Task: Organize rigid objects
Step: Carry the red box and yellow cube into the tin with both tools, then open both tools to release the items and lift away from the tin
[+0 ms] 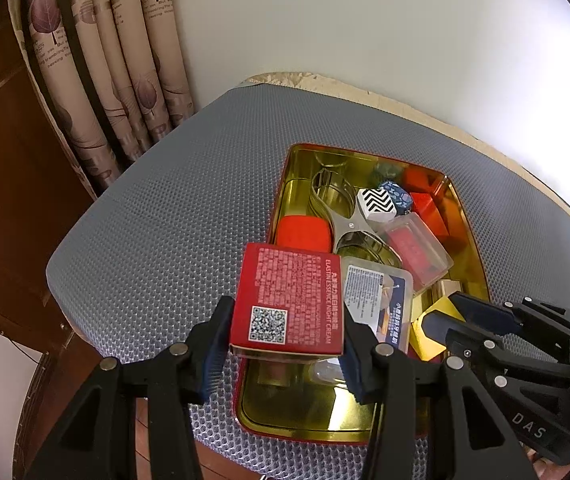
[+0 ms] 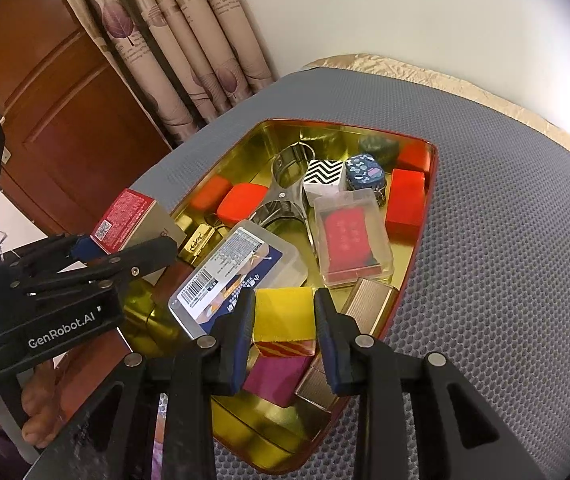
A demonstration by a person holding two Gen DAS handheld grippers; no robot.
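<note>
A gold tin with a red rim [image 1: 279, 196] [image 2: 425, 216] lies on a grey mesh mat and holds several small items. My left gripper [image 1: 285, 332] is shut on a red night-cream box [image 1: 289, 300], held above the tin's near-left edge; the right wrist view shows the same box [image 2: 125, 216] in that gripper [image 2: 97, 248]. My right gripper [image 2: 285, 332] is shut on a yellow block [image 2: 283, 314] low over the tin's near end, above a magenta block [image 2: 275, 376]. The left wrist view shows the right gripper [image 1: 441, 320] at the right.
In the tin lie red blocks [image 2: 405, 204], a zigzag box [image 2: 323, 178], a blue patterned case [image 2: 365, 172], metal scissors [image 2: 285, 196], two clear plastic boxes [image 2: 349, 236] [image 2: 241, 272] and silver boxes [image 2: 371, 306]. Behind are curtains [image 2: 189, 40], a wooden door [image 2: 53, 112] and a white wall.
</note>
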